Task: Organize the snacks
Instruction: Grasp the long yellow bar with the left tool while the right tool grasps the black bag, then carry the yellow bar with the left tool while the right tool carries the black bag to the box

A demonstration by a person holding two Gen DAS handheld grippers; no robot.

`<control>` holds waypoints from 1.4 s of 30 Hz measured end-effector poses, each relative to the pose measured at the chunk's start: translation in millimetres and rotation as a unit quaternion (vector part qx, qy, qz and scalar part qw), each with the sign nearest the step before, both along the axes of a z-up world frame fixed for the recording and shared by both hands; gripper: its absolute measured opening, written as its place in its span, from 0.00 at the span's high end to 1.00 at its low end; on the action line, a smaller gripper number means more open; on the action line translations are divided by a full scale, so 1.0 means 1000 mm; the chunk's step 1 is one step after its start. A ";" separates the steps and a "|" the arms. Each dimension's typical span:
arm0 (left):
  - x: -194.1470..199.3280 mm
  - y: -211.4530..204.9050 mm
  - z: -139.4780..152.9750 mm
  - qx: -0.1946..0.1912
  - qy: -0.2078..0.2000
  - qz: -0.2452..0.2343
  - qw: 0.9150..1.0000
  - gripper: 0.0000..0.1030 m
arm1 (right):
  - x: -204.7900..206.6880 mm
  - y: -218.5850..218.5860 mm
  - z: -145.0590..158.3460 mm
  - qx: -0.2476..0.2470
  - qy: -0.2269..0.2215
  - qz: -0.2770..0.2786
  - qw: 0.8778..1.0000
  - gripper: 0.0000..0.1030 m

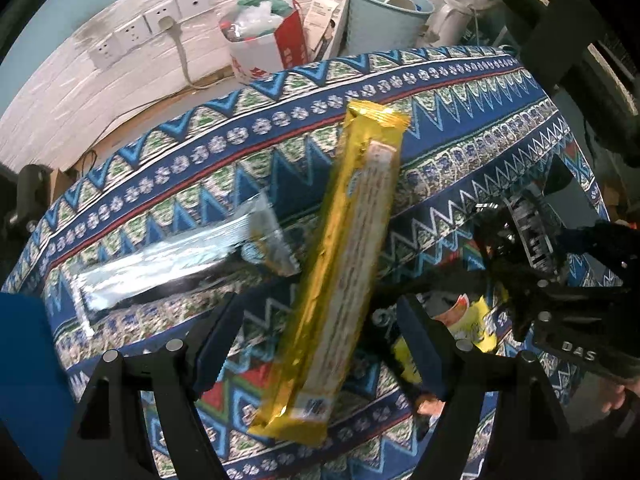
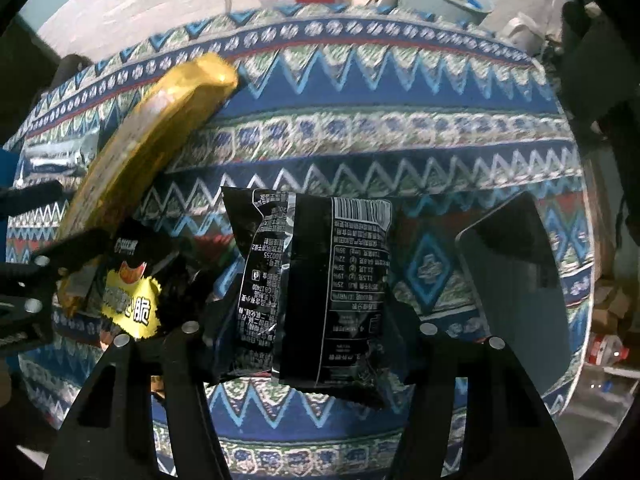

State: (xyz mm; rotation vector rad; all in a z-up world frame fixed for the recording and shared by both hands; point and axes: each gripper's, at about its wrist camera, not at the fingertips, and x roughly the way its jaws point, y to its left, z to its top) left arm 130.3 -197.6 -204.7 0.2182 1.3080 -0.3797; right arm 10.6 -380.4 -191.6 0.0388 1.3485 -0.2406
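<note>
Gripping a long gold snack pack (image 1: pixel 340 264) in our left gripper (image 1: pixel 320 332), we clamp a black packet (image 2: pixel 320 292) in our right gripper (image 2: pixel 310 320), both above the patterned tablecloth (image 2: pixel 380 128).

— How many snack packets are there in all?

— Four: one long gold packet (image 1: pixel 344 264), one silver packet (image 1: pixel 168 268) at left of the left wrist view, one black packet (image 2: pixel 316 292) at centre of the right wrist view, one black-and-yellow packet (image 2: pixel 128 300) at lower left.

— And beyond the cloth?

— One pale blue bin (image 1: pixel 384 16) at top, four wall sockets (image 1: pixel 136 32) at upper left.
</note>
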 end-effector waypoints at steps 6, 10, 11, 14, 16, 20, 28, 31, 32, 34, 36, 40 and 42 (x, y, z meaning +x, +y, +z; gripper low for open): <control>0.008 -0.002 -0.007 -0.019 0.009 0.010 1.000 0.27 | 0.000 0.001 0.024 0.015 -0.027 -0.005 1.000 0.42; 0.011 -0.001 -0.013 -0.024 0.018 0.026 0.999 0.53 | 0.007 0.004 0.032 0.019 -0.032 -0.001 0.999 0.42; 0.011 -0.001 -0.013 -0.022 0.014 0.023 0.999 0.60 | 0.006 0.002 0.032 0.019 -0.032 0.001 0.999 0.42; 0.010 -0.001 -0.014 -0.010 0.003 0.007 1.000 0.66 | 0.007 0.002 0.036 0.021 -0.032 0.004 0.999 0.42; 0.006 -0.002 -0.011 0.003 -0.014 -0.002 1.000 0.71 | 0.007 0.007 0.034 0.020 -0.032 0.006 0.999 0.42; -0.002 0.005 0.000 0.000 -0.024 0.000 1.000 0.72 | 0.009 0.016 0.040 0.020 -0.038 0.010 0.999 0.42; -0.019 0.021 0.030 -0.020 -0.045 0.015 0.999 0.72 | 0.008 0.030 0.057 0.021 -0.055 0.026 0.998 0.42; -0.022 0.026 0.041 -0.020 -0.054 0.016 0.998 0.72 | 0.007 0.037 0.062 0.023 -0.060 0.032 0.997 0.42; -0.024 0.028 0.045 -0.018 -0.057 0.017 0.998 0.72 | 0.008 0.038 0.064 0.023 -0.062 0.033 0.997 0.42; -0.028 0.034 0.054 -0.016 -0.063 0.019 0.998 0.72 | 0.008 0.040 0.067 0.024 -0.067 0.037 0.997 0.42; -0.032 0.041 0.062 -0.014 -0.069 0.023 0.997 0.72 | 0.007 0.044 0.072 0.025 -0.072 0.041 0.996 0.42; -0.040 0.057 0.078 -0.011 -0.080 0.032 0.996 0.72 | 0.006 0.054 0.082 0.027 -0.084 0.049 0.995 0.42; -0.044 0.066 0.084 -0.009 -0.085 0.035 0.996 0.72 | 0.006 0.062 0.088 0.029 -0.090 0.055 0.994 0.42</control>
